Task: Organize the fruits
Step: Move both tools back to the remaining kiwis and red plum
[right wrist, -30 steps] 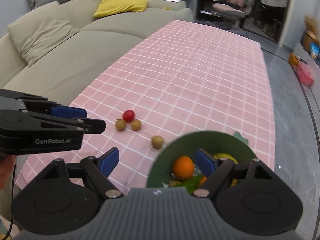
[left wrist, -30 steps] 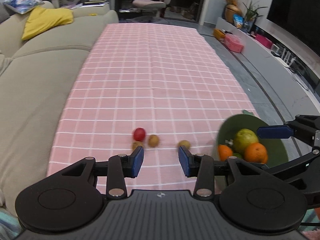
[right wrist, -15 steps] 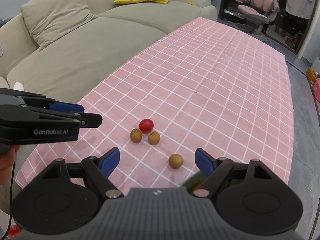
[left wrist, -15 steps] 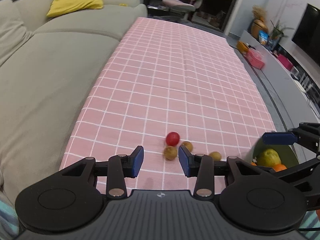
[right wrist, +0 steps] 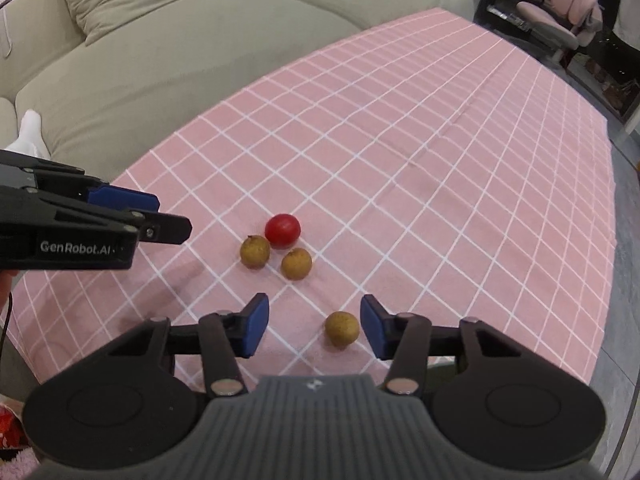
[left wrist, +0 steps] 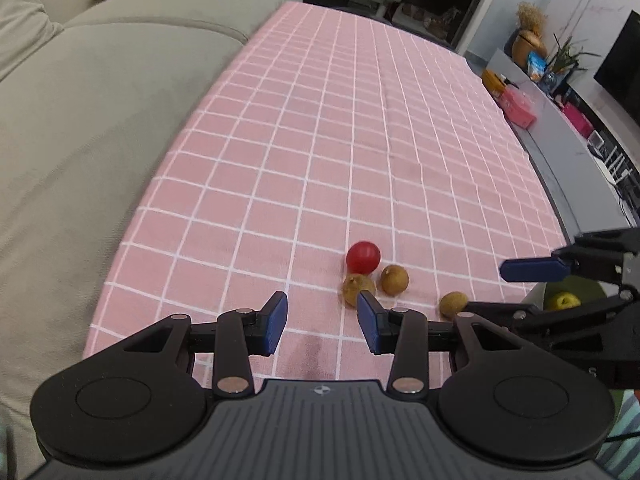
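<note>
A red round fruit (left wrist: 363, 257) and three small brown fruits lie on the pink checked tablecloth (left wrist: 328, 128). My left gripper (left wrist: 322, 322) is open and empty just short of them; its right fingertip hides part of one brown fruit (left wrist: 354, 286). My right gripper (right wrist: 314, 328) has its jaws closing. The lone brown fruit (right wrist: 341, 328) shows between them, close to the right pad, with no pad pressing on it. The red fruit (right wrist: 283, 230) and two brown fruits (right wrist: 255, 251) lie beyond. The left gripper (right wrist: 120, 208) hangs at the left of the right wrist view.
A green bowl (left wrist: 588, 284) holding a yellow-green fruit (left wrist: 564, 301) peeks out behind the right gripper (left wrist: 528, 270). A beige sofa (right wrist: 160, 40) runs along the table's left side. The table's near edge lies just below both grippers.
Both grippers have come down and closer to the loose fruits. The right gripper's jaws have narrowed, and the bowl has dropped out of its view. The lone brown fruit now sits between its fingers.
</note>
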Tool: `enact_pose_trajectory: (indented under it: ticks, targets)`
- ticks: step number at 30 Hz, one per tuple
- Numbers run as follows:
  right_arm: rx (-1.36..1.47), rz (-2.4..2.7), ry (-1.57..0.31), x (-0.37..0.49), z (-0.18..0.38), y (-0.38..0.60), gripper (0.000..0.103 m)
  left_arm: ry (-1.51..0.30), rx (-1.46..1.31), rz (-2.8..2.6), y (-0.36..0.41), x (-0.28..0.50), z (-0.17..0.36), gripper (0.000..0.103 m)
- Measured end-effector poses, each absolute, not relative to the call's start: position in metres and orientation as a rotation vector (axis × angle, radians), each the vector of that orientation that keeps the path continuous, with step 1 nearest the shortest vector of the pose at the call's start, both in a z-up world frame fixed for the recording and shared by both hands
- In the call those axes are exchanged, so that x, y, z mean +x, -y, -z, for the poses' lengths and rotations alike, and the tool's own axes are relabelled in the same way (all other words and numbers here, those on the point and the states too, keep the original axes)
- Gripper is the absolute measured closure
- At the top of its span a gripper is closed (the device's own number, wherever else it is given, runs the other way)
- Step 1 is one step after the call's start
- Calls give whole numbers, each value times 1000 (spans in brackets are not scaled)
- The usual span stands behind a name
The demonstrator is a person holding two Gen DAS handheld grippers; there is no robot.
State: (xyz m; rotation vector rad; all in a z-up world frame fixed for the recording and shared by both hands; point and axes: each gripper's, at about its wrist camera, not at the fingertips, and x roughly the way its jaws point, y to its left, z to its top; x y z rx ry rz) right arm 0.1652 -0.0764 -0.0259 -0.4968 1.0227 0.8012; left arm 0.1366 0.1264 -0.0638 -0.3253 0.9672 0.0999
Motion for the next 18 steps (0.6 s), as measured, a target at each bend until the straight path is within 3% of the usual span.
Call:
enact_pose_trajectory:
  ticks: [2, 6, 18]
  targets:
    - [-510, -819, -1036, 169, 32, 73, 62, -974, -318, -83, -124, 139, 69, 55]
    - [-548, -852, -1048, 176, 43, 62, 66, -978, -327, -62, -122, 144, 79, 55]
    - [-666, -934, -1057, 192, 70, 43, 69, -975, -401, -53, -116, 159, 97, 62]
